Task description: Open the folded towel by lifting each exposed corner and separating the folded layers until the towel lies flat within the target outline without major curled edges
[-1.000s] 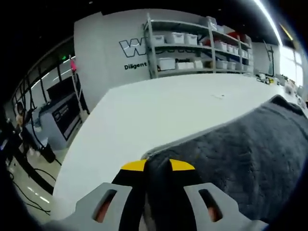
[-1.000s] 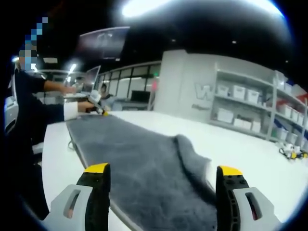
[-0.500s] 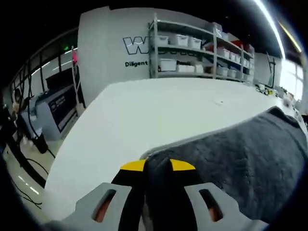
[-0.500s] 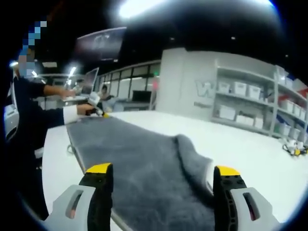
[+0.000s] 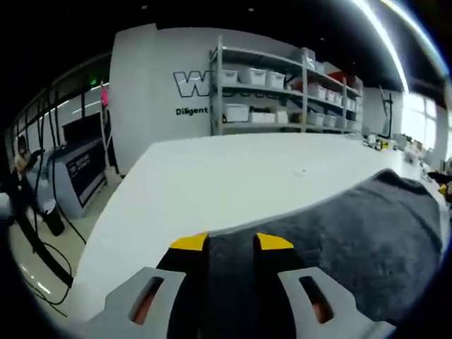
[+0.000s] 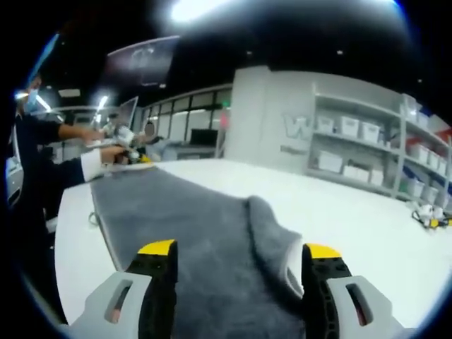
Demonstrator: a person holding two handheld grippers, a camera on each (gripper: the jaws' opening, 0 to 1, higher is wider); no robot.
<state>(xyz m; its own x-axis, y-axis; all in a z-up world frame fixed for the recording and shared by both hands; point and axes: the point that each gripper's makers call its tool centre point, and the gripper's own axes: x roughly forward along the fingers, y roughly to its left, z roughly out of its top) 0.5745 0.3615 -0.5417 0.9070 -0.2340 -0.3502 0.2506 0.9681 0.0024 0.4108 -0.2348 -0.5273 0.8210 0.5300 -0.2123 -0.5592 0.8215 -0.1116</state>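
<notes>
Grey towel [image 6: 191, 226] spread on table, one edge folded over.

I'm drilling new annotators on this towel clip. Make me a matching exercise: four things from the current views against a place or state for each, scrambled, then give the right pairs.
Things:
1. left gripper
2. right gripper
3. grey towel
4. shelving unit

Places or states:
A. stands against the far wall, holding white bins
B. open, fingers apart above the cloth
C. spread along the white table, one edge folded over
D. shut on the towel's edge

Pairs: 1-D, 2-B, 3-C, 4-A
</notes>
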